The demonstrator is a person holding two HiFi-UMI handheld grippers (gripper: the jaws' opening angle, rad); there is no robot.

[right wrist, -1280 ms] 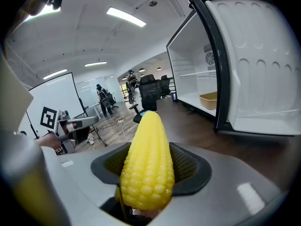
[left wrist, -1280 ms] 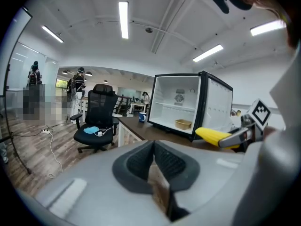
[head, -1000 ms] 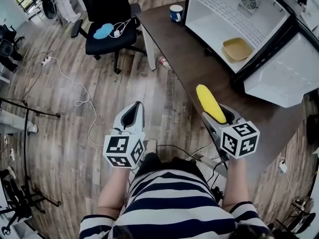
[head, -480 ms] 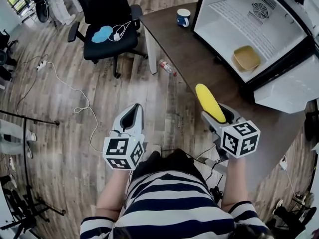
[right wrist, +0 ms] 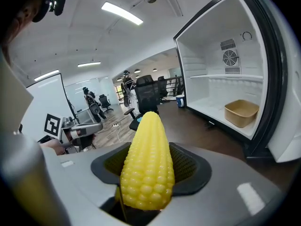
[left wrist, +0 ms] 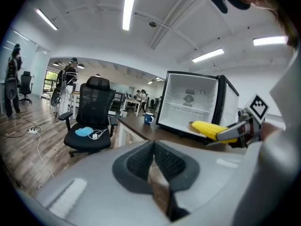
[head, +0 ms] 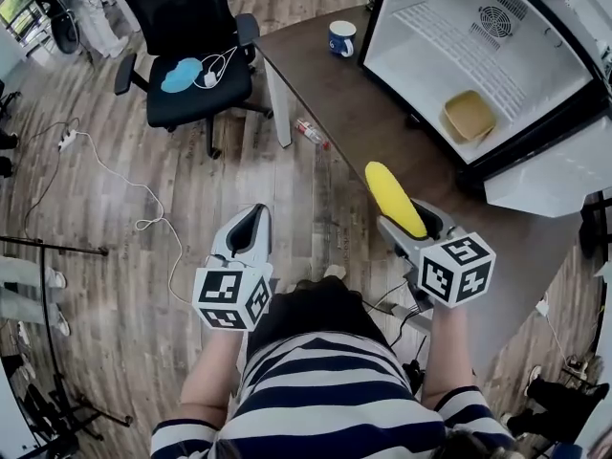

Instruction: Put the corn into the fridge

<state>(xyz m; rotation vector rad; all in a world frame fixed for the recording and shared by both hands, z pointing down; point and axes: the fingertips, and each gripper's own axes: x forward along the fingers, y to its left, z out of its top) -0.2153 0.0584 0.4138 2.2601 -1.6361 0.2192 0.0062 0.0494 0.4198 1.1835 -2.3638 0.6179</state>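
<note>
Office with wood-plank floor; dark brown desk (head: 359, 113) carries open white mini fridge (head: 421, 60). Right gripper (head: 406, 218) clamps yellow corn cob (head: 392, 197) by blunt base — long axis along jaws, tapered tip forward, outside fridge. Left gripper (head: 251, 229) — jaws together, empty.

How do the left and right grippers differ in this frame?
The right gripper is shut on the corn; the left gripper has its jaws together on nothing. The right gripper hangs by the table, nearer the open fridge; the left gripper is over the floor. Both point forward.
</note>
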